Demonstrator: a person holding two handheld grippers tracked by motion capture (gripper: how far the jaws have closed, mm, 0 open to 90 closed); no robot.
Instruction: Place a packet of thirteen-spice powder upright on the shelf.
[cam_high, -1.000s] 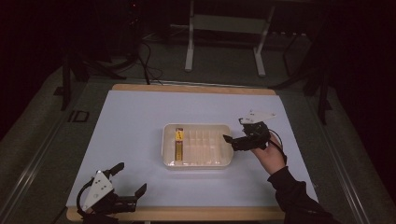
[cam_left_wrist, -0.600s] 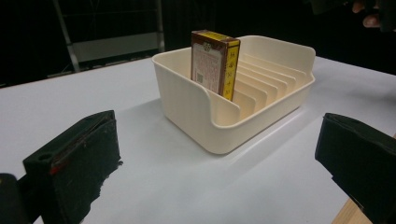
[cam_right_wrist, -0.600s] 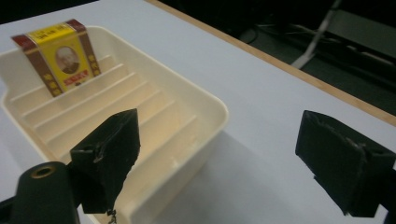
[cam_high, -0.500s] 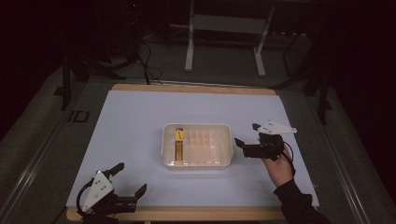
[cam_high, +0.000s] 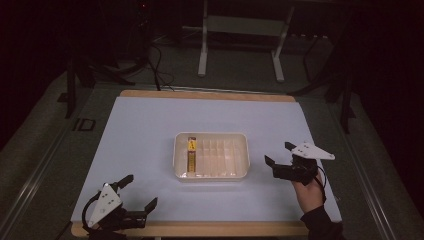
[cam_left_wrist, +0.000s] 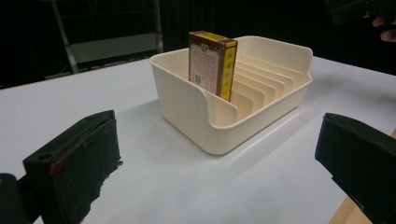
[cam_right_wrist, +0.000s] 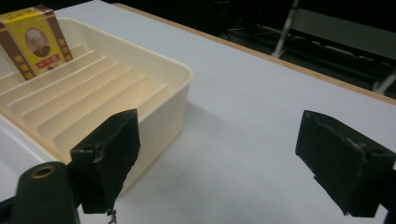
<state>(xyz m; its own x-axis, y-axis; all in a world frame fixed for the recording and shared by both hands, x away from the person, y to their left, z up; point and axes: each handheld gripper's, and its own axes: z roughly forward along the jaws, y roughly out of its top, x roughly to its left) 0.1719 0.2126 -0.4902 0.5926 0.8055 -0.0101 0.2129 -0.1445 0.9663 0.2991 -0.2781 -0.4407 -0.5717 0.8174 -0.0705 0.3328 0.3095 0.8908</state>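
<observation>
Black foam-padded jaws of the left hand-held gripper (cam_high: 134, 194) stand wide apart and hold nothing, low at the near edge of the white-topped bench (cam_high: 150, 130); the right hand-held gripper (cam_high: 280, 156), carried in a person's hand (cam_high: 309, 196), is likewise spread wide and empty, just beside the short end of the cream plastic slotted tray (cam_high: 243, 145). Ahead of the left gripper and well apart from it, that tray sits mid-bench, a row of thin dividers running across its floor. Farther on, from the right gripper's side, the small brown-and-yellow printed cardboard box (cam_right_wrist: 36, 39) stands upright in the tray's last slot, at the end away from that gripper. It looks light, with stiff flat faces but thin card that would dent under a hard squeeze; its printed surface may be a little slick. The best hold is probably across its two broad faces, on the top part that rises above the dividers (cam_left_wrist: 212, 56), closing gently and lifting straight up so it clears the slot. The tray itself seems light enough to slide if bumped.
</observation>
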